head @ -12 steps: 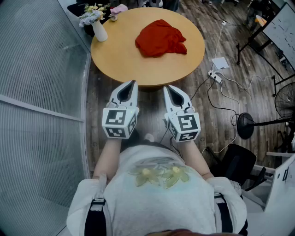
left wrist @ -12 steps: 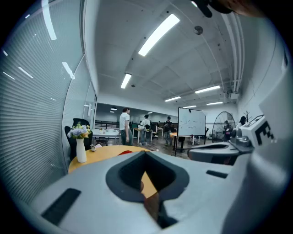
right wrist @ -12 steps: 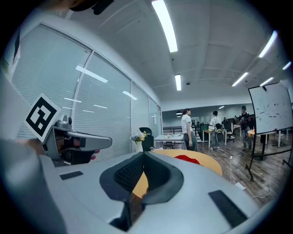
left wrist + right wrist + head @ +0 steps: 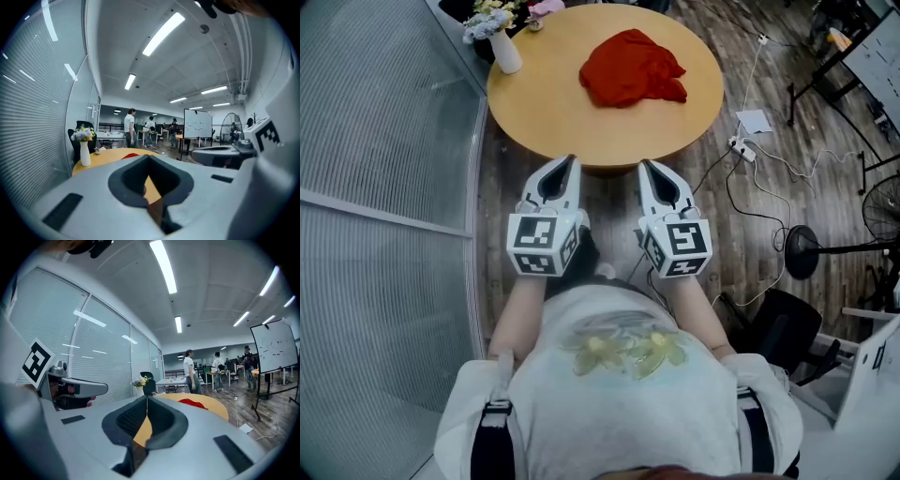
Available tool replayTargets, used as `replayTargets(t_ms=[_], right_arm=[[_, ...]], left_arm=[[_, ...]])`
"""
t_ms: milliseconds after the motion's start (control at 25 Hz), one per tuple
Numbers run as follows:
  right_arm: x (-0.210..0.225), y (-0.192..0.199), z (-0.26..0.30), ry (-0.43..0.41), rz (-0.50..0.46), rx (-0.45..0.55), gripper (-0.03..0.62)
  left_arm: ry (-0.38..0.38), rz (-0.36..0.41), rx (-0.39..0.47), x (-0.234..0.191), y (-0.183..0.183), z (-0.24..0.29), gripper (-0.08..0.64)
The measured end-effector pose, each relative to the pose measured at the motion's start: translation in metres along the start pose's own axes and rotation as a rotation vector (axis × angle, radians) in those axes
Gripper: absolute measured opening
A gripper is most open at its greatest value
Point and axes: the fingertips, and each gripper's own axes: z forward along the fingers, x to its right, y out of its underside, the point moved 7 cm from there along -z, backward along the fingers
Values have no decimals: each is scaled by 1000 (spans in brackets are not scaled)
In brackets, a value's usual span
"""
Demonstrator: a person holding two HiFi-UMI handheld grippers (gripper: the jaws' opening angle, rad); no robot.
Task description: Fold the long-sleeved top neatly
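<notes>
A red long-sleeved top (image 4: 631, 67) lies crumpled in a heap on the round wooden table (image 4: 553, 103), toward its far right. It shows as a red patch (image 4: 191, 402) in the right gripper view and as a thin red sliver (image 4: 131, 156) in the left gripper view. My left gripper (image 4: 572, 159) and right gripper (image 4: 643, 164) are held side by side in front of the table's near edge, tips pointing at it, well short of the top. Both are shut with nothing between the jaws.
A white vase of flowers (image 4: 499, 39) stands at the table's far left edge. A glass partition with blinds (image 4: 384, 187) runs along the left. Cables and a power strip (image 4: 741, 148) lie on the wood floor at the right, near a fan base (image 4: 800, 253). People stand far back in the room (image 4: 191, 371).
The table and top sit slightly higher and further right in the head view. Both grippers have shifted a little toward the table and stay shut.
</notes>
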Motion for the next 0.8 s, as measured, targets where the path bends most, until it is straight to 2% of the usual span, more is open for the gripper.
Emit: replayTargets(t_ms=[160,320,480,520,560,640,680,800], right_arm=[[6,1,9,9,6,-4,20],[11,1,20,16,10,-12,20],[17,4,39,8,-6,-25,21],[19,5,45,4,-8,-30,23],[22,4,51,-2,-10,-37,33],[28,2,66,-15,-15,-59,136],[32,1,73,-21,-21,-71,153],[43,-2,95,-30,-43,-100,190]], left_arm=[[-2,29,-11,-3,2,11,5],[18,2,-18,-13,1,23,5],[52,14,-17,-24,3,43,11],[71,17,-19,-27,3,49,35],[91,20,-23,-30,3,55,90],[117,34,-36,-35,1,70,177],[121,48,-46,-39,0,77,212],[119,72,-73,-53,-1,99,243]])
